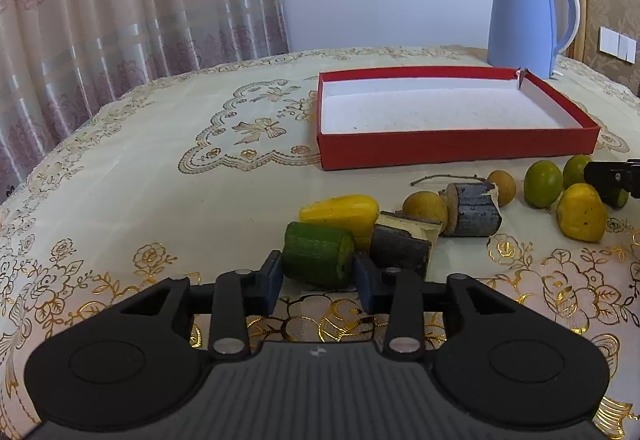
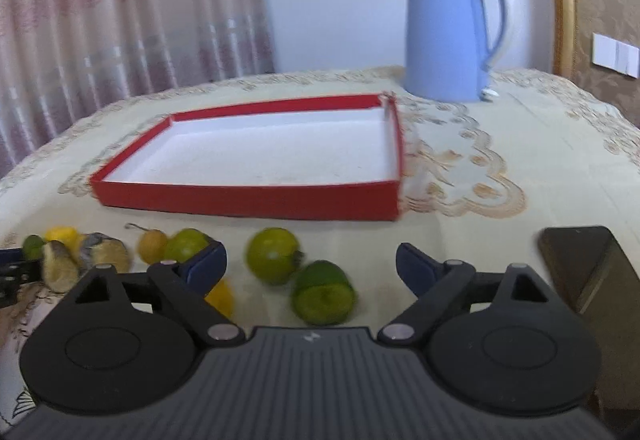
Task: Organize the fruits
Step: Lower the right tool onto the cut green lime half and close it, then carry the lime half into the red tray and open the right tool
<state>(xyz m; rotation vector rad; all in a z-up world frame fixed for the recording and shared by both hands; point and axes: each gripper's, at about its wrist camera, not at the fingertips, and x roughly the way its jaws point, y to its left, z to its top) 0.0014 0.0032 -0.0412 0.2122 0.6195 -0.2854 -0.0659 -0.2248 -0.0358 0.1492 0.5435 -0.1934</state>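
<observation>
Left wrist view: worktop point(image 1: 140, 179) w/ cream-gold cloth, red tray point(image 1: 452, 149) mid-back, blue kettle point(image 1: 520, 15) behind it. Fruits lie loose in a row in front of the tray, none inside. Left gripper point(image 1: 319, 272) low, level, pads touching both sides of the green cylinder piece point(image 1: 318, 254), clamped on it. Right gripper point(image 2: 312, 268) low over the worktop, jaws spread wide, nothing held; round green fruit point(image 2: 274, 254) and cut green piece point(image 2: 324, 298) lie between its fingers.
</observation>
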